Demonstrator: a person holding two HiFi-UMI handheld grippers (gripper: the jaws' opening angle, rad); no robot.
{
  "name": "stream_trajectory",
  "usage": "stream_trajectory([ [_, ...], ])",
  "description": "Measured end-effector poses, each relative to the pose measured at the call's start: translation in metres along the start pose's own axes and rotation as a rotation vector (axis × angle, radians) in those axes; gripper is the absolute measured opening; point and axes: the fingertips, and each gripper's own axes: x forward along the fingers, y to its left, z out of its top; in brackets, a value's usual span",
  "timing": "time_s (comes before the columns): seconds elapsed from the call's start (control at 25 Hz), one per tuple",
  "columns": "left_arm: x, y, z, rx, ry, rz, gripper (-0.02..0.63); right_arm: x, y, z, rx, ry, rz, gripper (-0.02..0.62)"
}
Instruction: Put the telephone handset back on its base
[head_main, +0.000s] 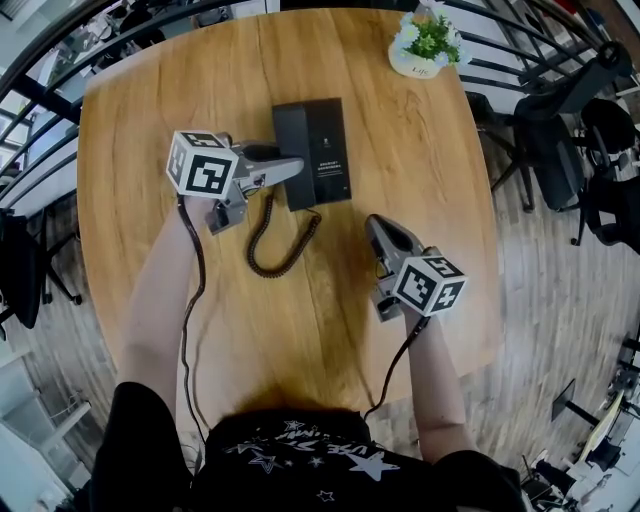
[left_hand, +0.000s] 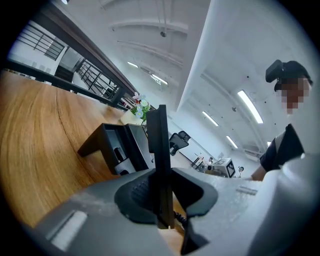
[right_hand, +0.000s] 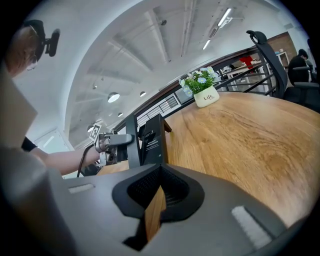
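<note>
My left gripper (head_main: 290, 168) is shut on the black telephone handset (head_main: 288, 140) and holds it over the left side of the black base (head_main: 332, 152) at the middle of the round wooden table (head_main: 420, 180). In the left gripper view the handset (left_hand: 162, 145) stands edge-on between the jaws, and the base (left_hand: 125, 145) lies just beyond with its cradle bare. A coiled black cord (head_main: 278, 240) trails from the phone toward me. My right gripper (head_main: 378, 228) rests low at the front right, jaws together and holding nothing. From the right gripper view I see the base (right_hand: 151, 142) and the left gripper (right_hand: 117, 141).
A white pot of flowers (head_main: 425, 45) stands at the table's far right edge. Black office chairs (head_main: 560, 130) and a railing are beyond the table on the right. Bare wood (right_hand: 250, 135) lies between my right gripper and the pot.
</note>
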Motion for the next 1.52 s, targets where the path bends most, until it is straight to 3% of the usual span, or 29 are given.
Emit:
stream_trajectory([
  [0.24, 0.001, 0.005, -0.002, -0.006, 0.006, 0.006, 0.095, 0.0, -0.002, 0.001, 0.004, -0.004, 0.003, -0.001],
  [0.44, 0.002, 0.02, -0.005, 0.011, 0.032, 0.073, 0.118, 0.0, -0.005, 0.001, 0.021, -0.011, 0.004, -0.001],
  [0.72, 0.003, 0.023, -0.007, 0.02, 0.066, 0.092, 0.126, -0.001, -0.009, 0.0, 0.032, -0.019, 0.002, 0.0],
  [1.28, 0.001, 0.024, -0.008, 0.019, 0.127, 0.256, 0.147, -0.003, -0.009, 0.002, 0.039, -0.023, -0.001, -0.001],
  [1.4, -0.002, 0.024, -0.01, 0.036, 0.148, 0.292, 0.172, -0.004, -0.009, 0.003, 0.04, -0.026, -0.002, 0.0],
  [1.48, -0.005, 0.025, -0.013, 0.035, 0.153, 0.303, 0.235, -0.005, -0.009, 0.002, 0.04, -0.026, -0.002, -0.001],
  [1.52, -0.007, 0.025, -0.013, 0.027, 0.144, 0.302, 0.236, -0.005, -0.009, 0.001, 0.04, -0.024, -0.002, -0.001],
])
